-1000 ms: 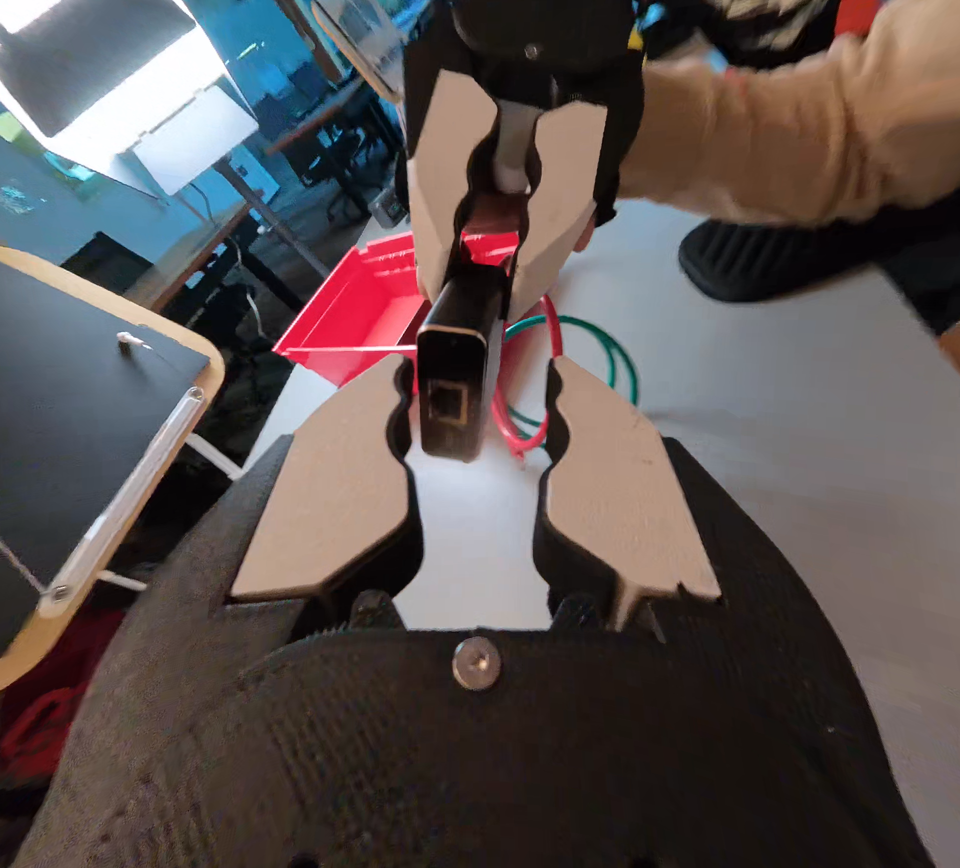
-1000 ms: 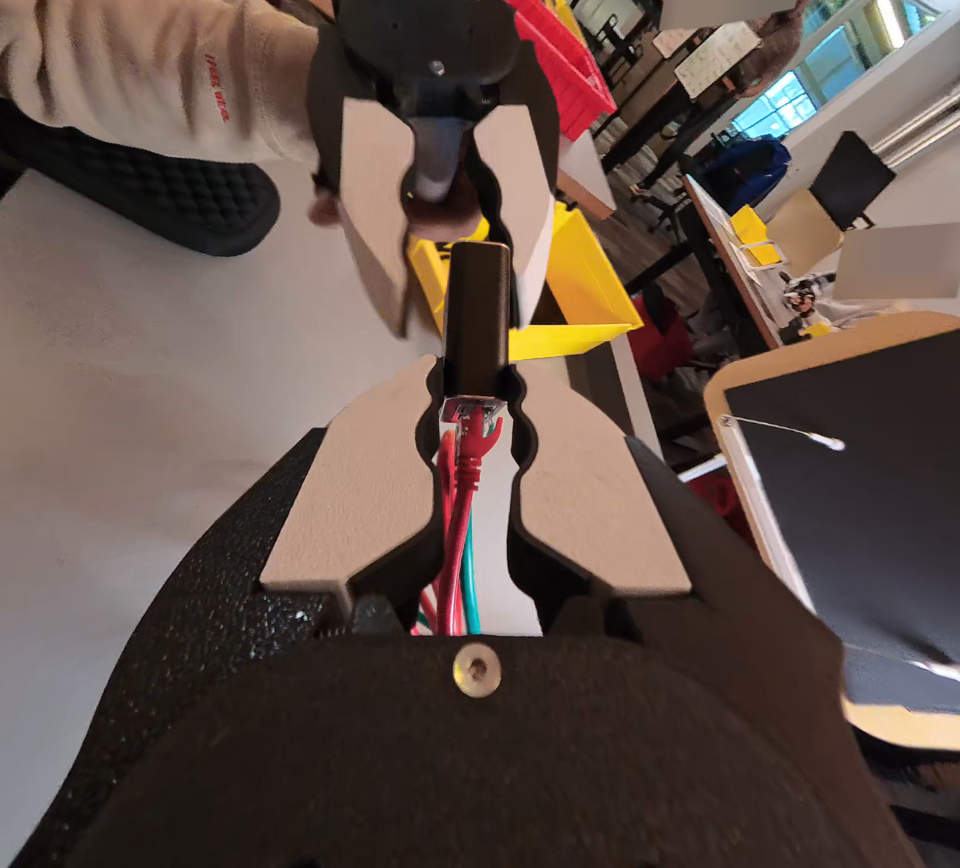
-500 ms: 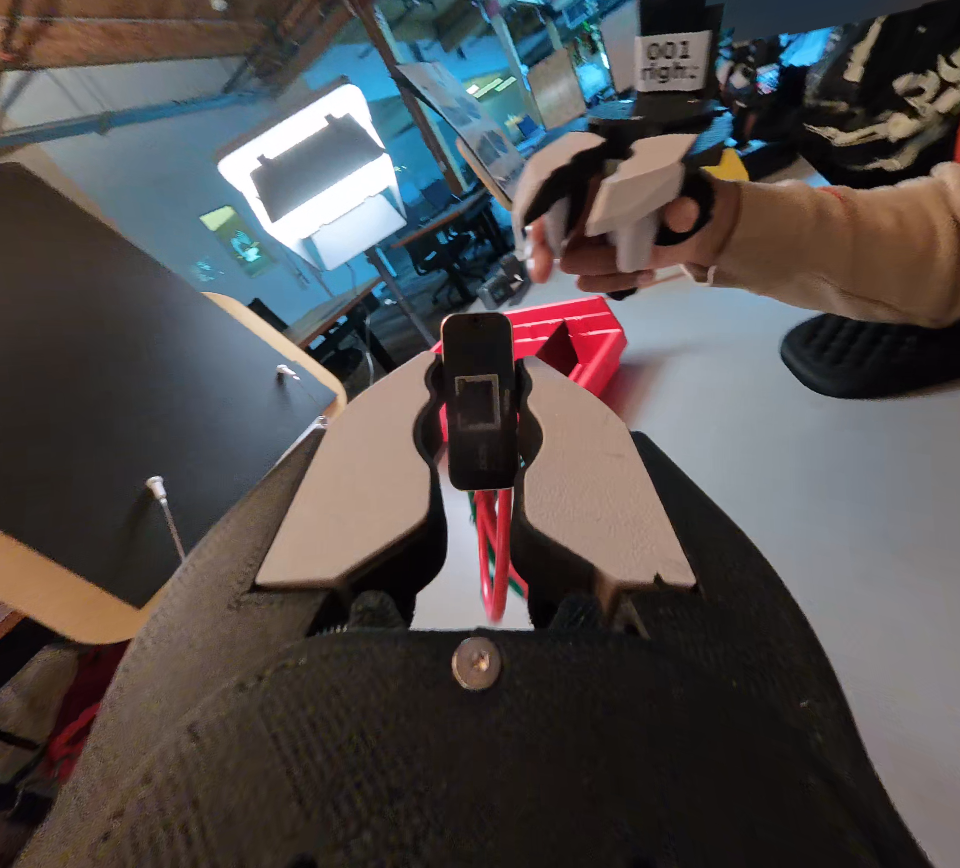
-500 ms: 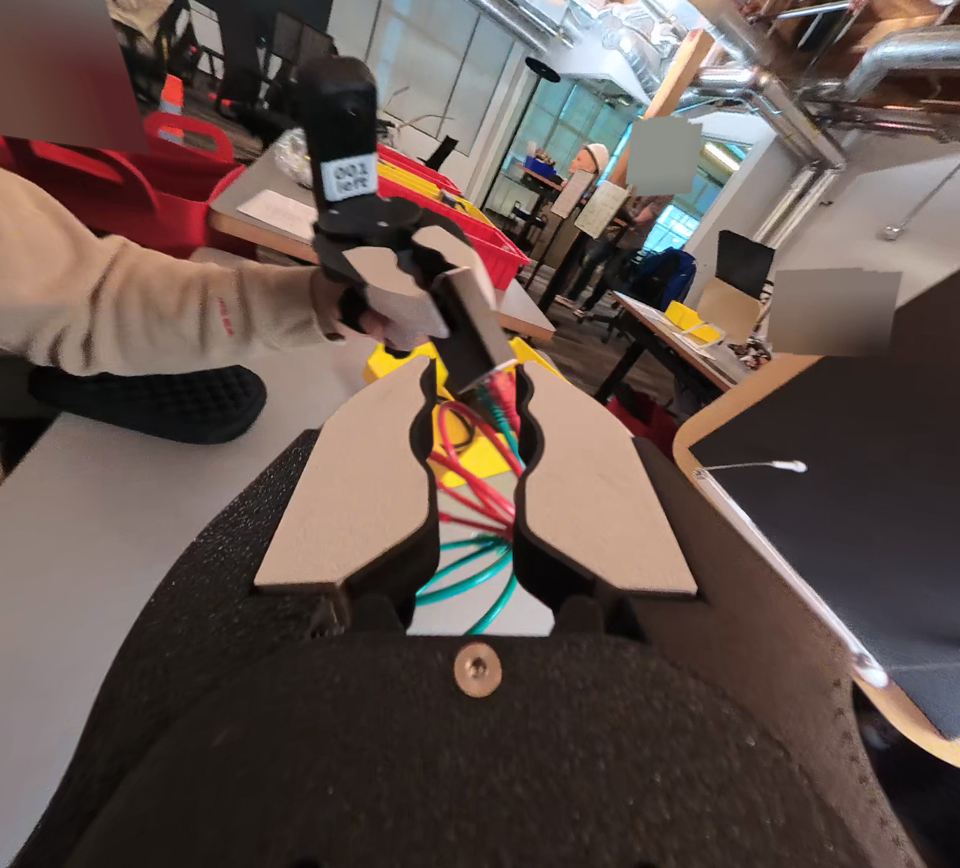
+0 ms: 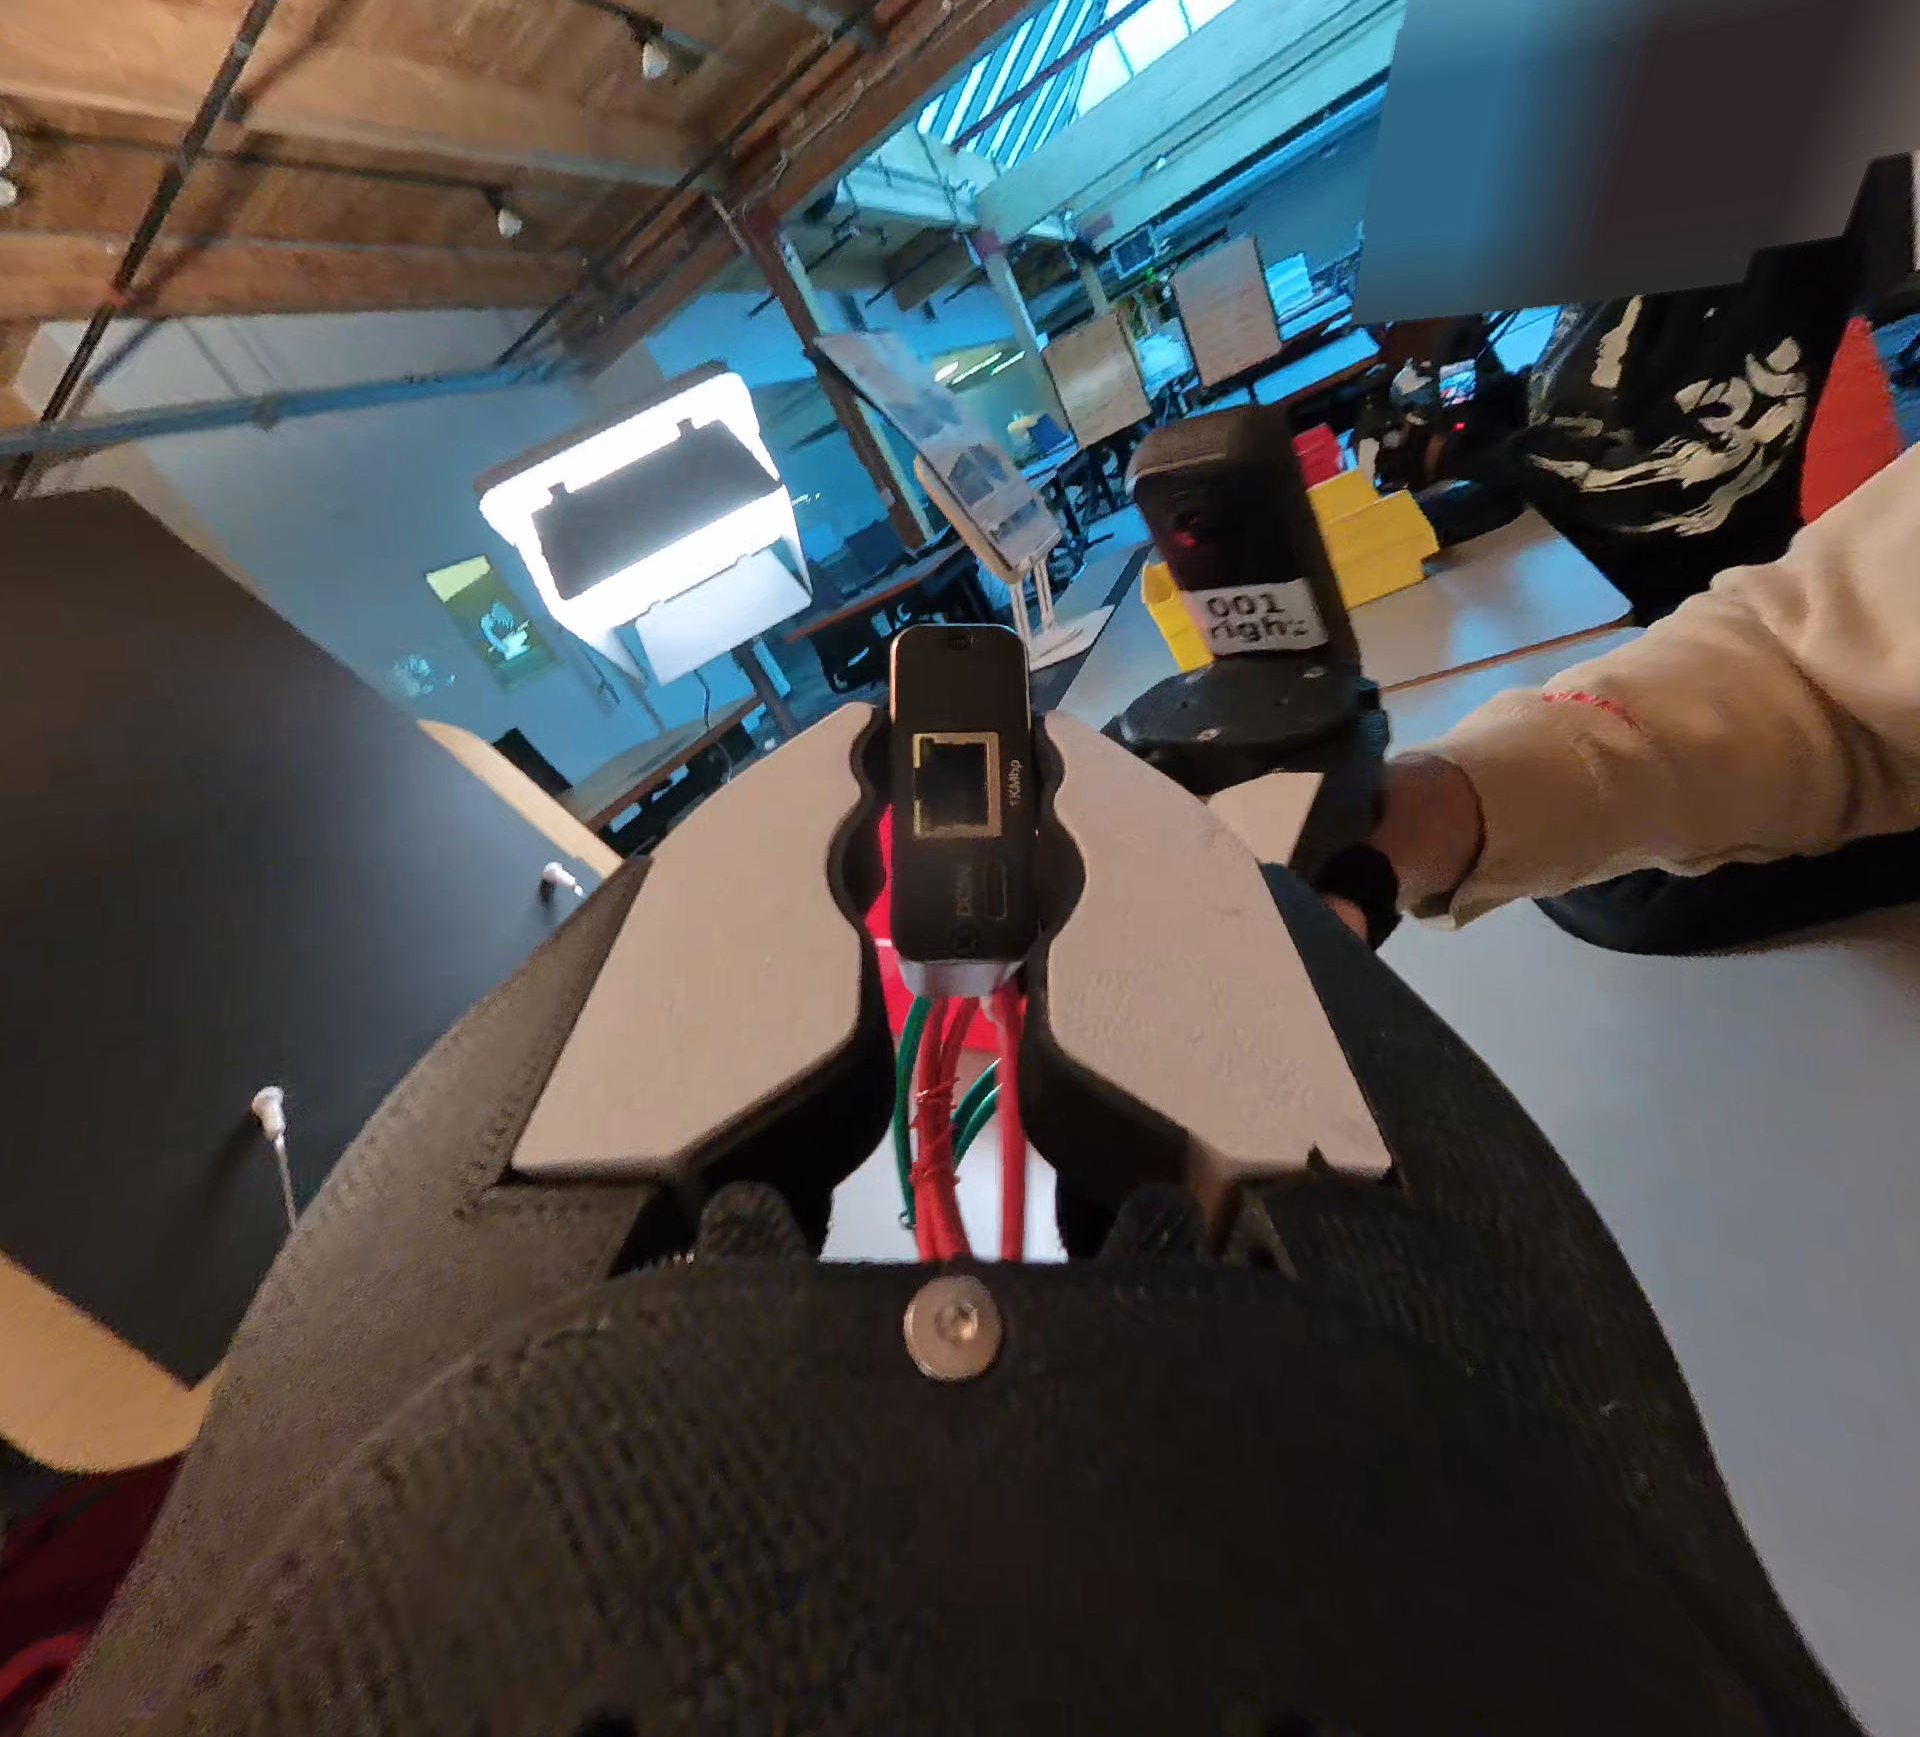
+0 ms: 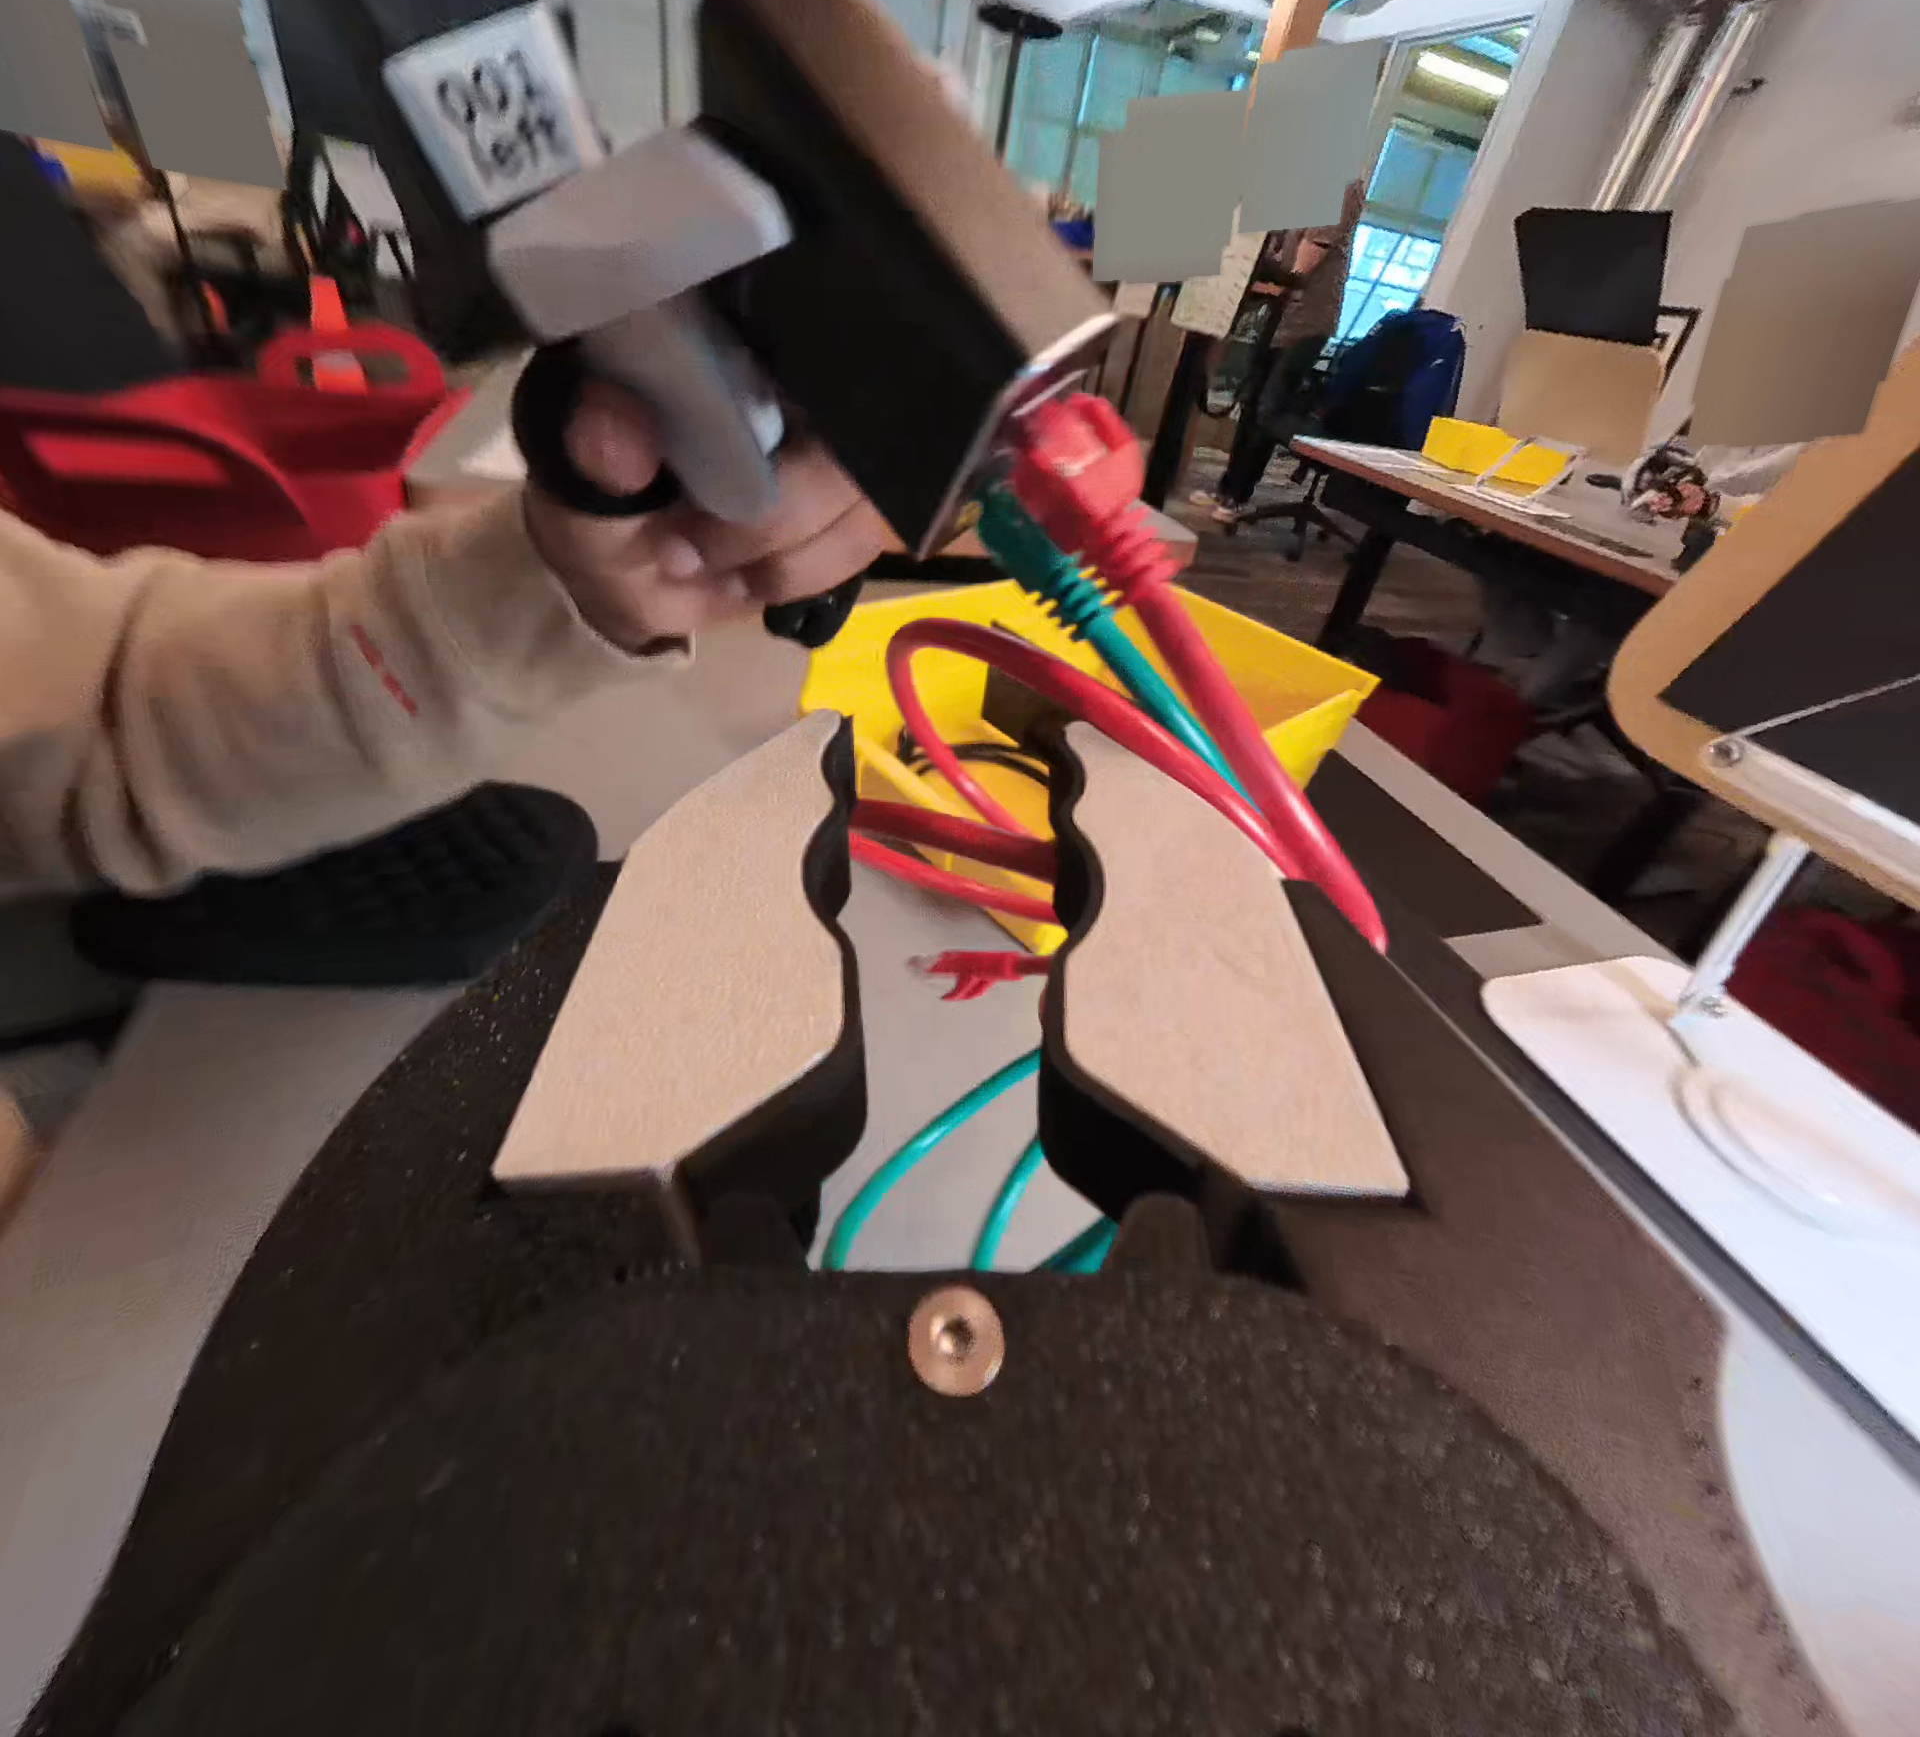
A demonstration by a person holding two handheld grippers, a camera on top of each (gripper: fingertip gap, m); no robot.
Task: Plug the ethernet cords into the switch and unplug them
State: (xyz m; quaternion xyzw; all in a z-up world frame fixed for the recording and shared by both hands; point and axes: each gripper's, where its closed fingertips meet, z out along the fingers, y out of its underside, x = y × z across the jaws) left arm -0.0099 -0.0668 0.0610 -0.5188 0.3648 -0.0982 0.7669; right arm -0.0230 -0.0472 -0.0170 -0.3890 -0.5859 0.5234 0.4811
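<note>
Item: switch (image 5: 961, 794), clamped upright in left gripper (image 5: 956, 840), lifted off the table.
Red cord (image 6: 1091, 482) and green cord (image 6: 1049, 581) are plugged beneath; right gripper (image 6: 951, 866), parted and empty, is placed below, plugs lying at 12 o'clock.

We see the switch (image 5: 961, 794) as smooth black plastic with a slight sheen; the left hand-held gripper (image 5: 958, 840) has rough matt black printed plastic and grainy pale pads (image 5: 727, 981); the red cord (image 6: 1195, 648) looks glossy rubbery.
</note>
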